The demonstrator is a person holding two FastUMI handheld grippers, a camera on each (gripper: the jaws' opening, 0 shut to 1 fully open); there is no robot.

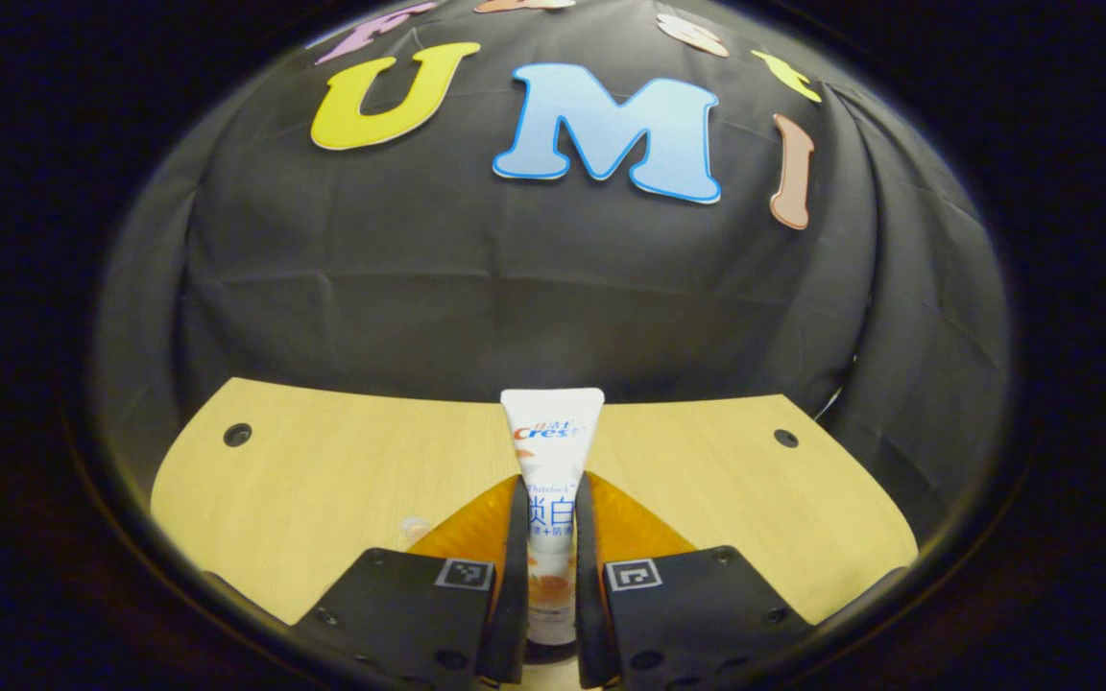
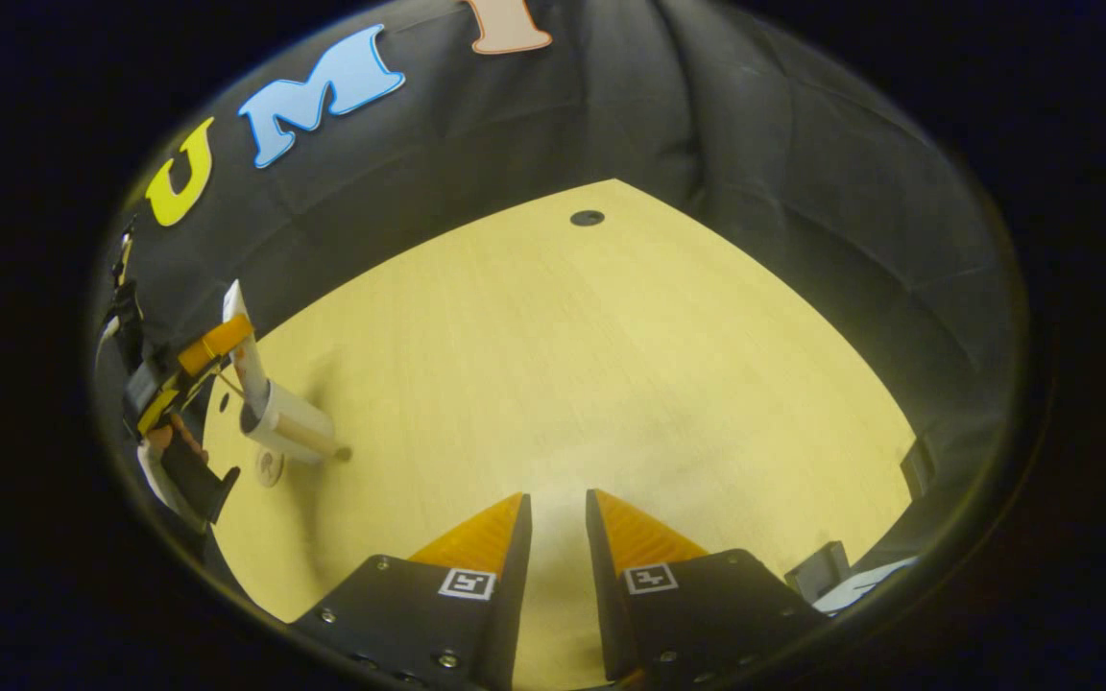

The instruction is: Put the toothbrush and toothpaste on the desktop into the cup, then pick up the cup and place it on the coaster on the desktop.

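Observation:
My left gripper [image 1: 551,480] is shut on a white toothpaste tube [image 1: 553,422], which stands upright with its flat crimped end up. In the right gripper view, far left, the left gripper [image 2: 212,345] holds that tube [image 2: 244,355] with its lower end at the mouth of a white cup [image 2: 294,432]. The cup looks tilted in that view. A thin brownish stick lies along the cup's lower side; I cannot tell if it is the toothbrush. A small round coaster [image 2: 270,467] lies just in front of the cup. My right gripper [image 2: 558,499] hangs over bare desktop, fingers slightly apart and holding nothing.
The light wooden desktop [image 2: 563,365] has round cable holes [image 1: 237,434] [image 1: 785,438] near its back corners. Black cloth walls close the back and sides. Small dark and white objects [image 2: 827,571] sit at the desk's right edge in the right gripper view.

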